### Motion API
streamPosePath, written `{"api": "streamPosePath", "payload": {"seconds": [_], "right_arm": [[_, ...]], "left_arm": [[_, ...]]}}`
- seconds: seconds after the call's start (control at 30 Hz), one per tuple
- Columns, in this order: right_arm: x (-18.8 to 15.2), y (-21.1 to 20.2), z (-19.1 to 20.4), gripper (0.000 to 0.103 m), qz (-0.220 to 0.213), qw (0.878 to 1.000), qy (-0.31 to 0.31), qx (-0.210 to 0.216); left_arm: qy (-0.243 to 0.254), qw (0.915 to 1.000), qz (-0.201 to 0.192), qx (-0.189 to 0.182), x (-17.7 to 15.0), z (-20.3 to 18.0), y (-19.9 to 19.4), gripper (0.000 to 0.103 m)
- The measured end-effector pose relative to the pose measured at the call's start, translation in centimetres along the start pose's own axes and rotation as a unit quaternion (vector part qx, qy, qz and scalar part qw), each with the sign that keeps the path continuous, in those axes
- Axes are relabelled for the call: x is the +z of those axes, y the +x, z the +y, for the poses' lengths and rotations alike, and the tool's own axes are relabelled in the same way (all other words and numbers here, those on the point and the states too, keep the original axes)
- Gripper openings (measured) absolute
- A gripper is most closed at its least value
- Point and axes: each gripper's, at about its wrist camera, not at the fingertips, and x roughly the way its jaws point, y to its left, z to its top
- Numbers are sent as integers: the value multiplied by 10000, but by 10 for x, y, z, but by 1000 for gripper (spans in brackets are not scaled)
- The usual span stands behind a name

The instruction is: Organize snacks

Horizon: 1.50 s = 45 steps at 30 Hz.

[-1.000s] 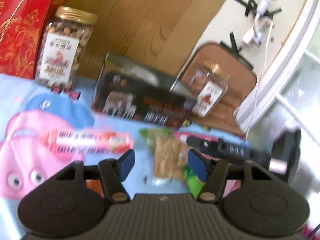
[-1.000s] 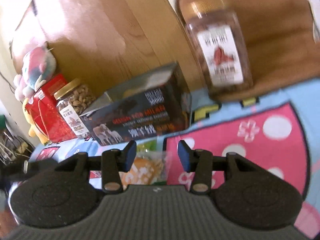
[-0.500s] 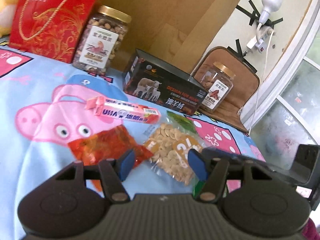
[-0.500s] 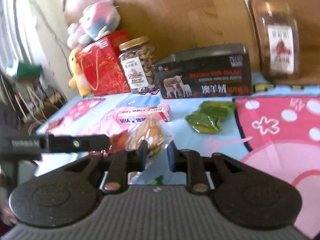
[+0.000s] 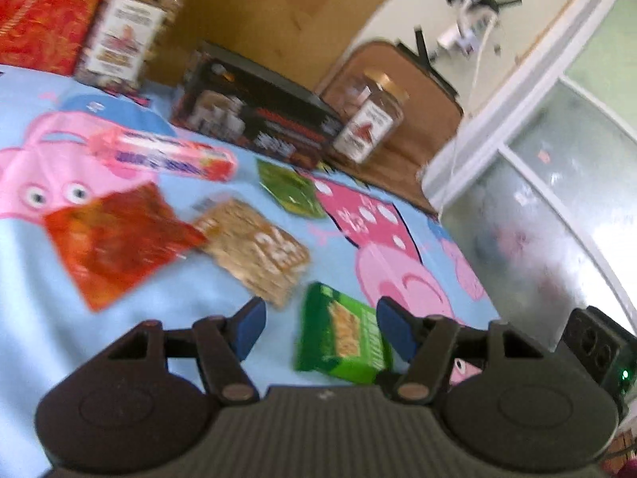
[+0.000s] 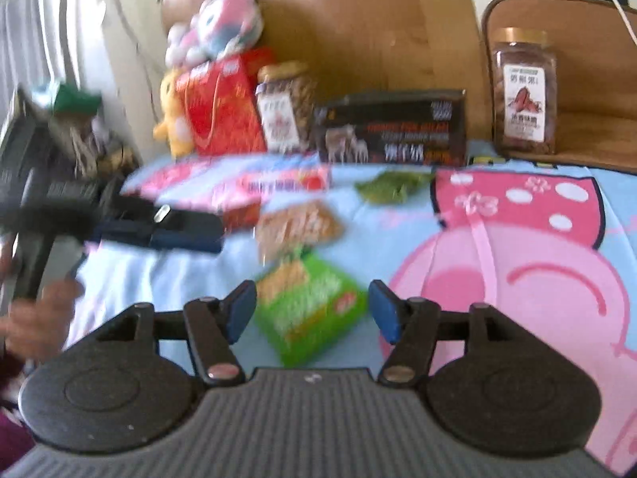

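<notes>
Snacks lie on a cartoon-pig blanket (image 5: 119,318): a green snack packet (image 5: 342,338) (image 6: 310,310), a clear bag of beans (image 5: 254,247) (image 6: 296,227), a red bag (image 5: 115,239), a pink tube box (image 5: 163,155) (image 6: 278,185) and a small dark green pouch (image 5: 290,193) (image 6: 388,187). My left gripper (image 5: 320,330) is open, with the green packet lying between its fingers on the blanket. My right gripper (image 6: 310,312) is open and hovers over the same packet. The left gripper also shows in the right wrist view (image 6: 159,231).
Along the back stand a red gift bag (image 6: 223,111), a nut jar (image 5: 131,28) (image 6: 284,107), a black box (image 5: 258,119) (image 6: 392,127) and a second jar (image 5: 370,115) (image 6: 523,91) on a brown chair. Plush toys (image 6: 215,28) sit at the far left.
My right gripper's jaws have opened wide from nearly shut. Both grippers have drawn back, and the green packet now lies in front of both.
</notes>
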Motion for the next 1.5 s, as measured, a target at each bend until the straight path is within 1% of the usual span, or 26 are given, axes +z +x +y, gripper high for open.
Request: {"api": "streamPosePath", "payload": {"seconds": [0.07,0.13,0.17,0.2,0.23,0.27,0.3,0.33,0.4,0.5,0.63,0.7,0.8,0.87,0.9,0.93,1.03,1.2,1.5], "right_arm": [[-4,3,4,68,170,9998,-80,-12],[-8,4,5,68,113,9998,-153,-62],[-8,6,7,68,87,9998,-182,-76],[-9,6,7,68,73,9997,-209,-92],[-9,7,9,64,63,9996,-259,-121],[-9,7,11,54,56,9993,-327,-166],[-10,6,14,47,37,9987,-418,-287],[-10,6,14,33,81,9987,-452,-212],[-9,3,16,33,23,9993,-368,-90],[-7,-1,26,32,-195,9987,-481,2],[0,4,43,32,-388,9964,-737,176],[3,11,49,32,-406,9954,-818,276],[4,27,55,32,-344,9952,-833,380],[2,38,56,32,-214,9959,-773,418],[0,43,57,33,-119,9961,-767,422],[0,44,59,34,-54,9960,-793,399],[0,43,61,34,-54,9958,-823,404],[-1,42,63,37,-48,9955,-864,396],[-1,43,62,38,-53,9958,-810,429]], "left_arm": [[104,9998,147,-31,-4,-8,11,63],[194,9994,280,41,-8,-13,22,63],[241,9995,181,57,-11,-16,23,61],[292,9994,166,99,-13,-19,24,59],[373,9989,249,98,-15,-23,25,53],[430,9986,264,135,-17,-26,24,45],[422,9986,319,52,-18,-26,23,47],[362,9989,297,52,-19,-26,20,47],[217,9996,206,-14,-19,-23,10,47],[58,10000,11,-35,-16,-19,-6,47],[150,9990,-380,187,-20,-16,-30,47],[131,9981,-517,323,-23,-9,-37,47],[42,9973,-565,474,-24,6,-37,47],[-30,9970,-553,538,-27,16,-33,48],[-117,9972,-558,485,-30,23,-30,49],[-204,9971,-642,368,-31,28,-31,49],[-364,9969,-661,205,-30,36,-32,49],[-372,9968,-694,165,-32,37,-32,49],[-373,9967,-700,159,-33,37,-32,49]]}}
